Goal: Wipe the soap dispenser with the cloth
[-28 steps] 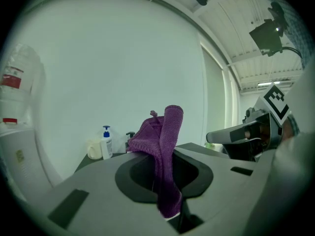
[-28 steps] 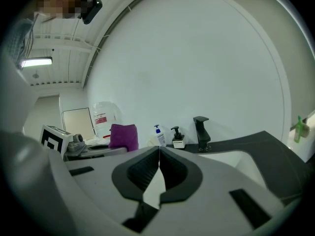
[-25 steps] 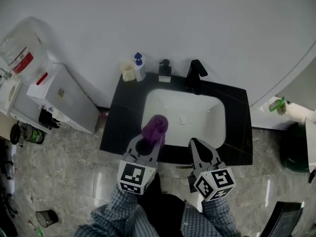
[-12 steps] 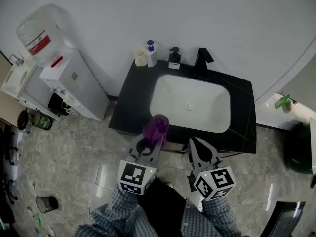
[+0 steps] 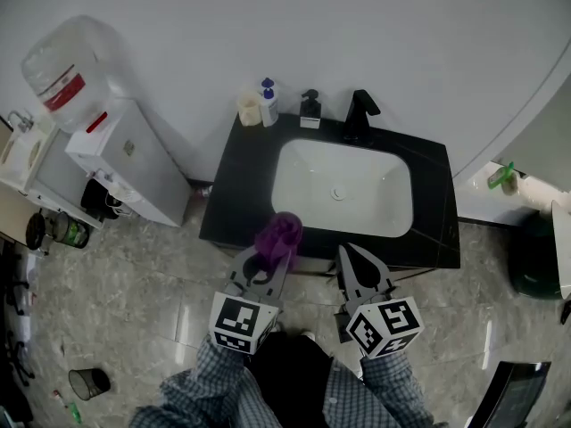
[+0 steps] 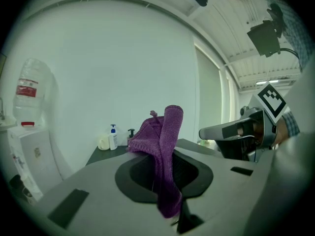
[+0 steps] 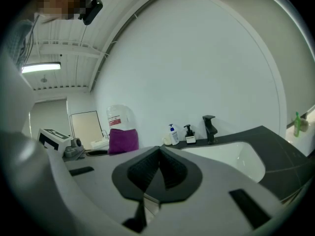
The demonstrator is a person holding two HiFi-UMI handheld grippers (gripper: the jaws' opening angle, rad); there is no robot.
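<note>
- Sink basin: white, rectangular, set into the black counter; a round drain is seen at its middle.
- Black soap dispenser: stood upright at the counter's back edge, left of the black faucet, well apart from both grippers.
- Pump bottle: white with a blue head, placed just left of the dispenser; a cream tub is set touching or just beside it. Contents of neither can be told.
- Purple cloth: clamped between the jaws of the left gripper, bunched above them, held over the counter's front edge.
- Right gripper: jaws pressed together, held beside the left one, near the counter's front edge.
- Water cooler: white, stood left of the counter, topped by an inverted bottle.
- Small bin: on the floor at lower left; contents not discernible.
- Floor: grey marbled tile. Wall: plain white.
</note>
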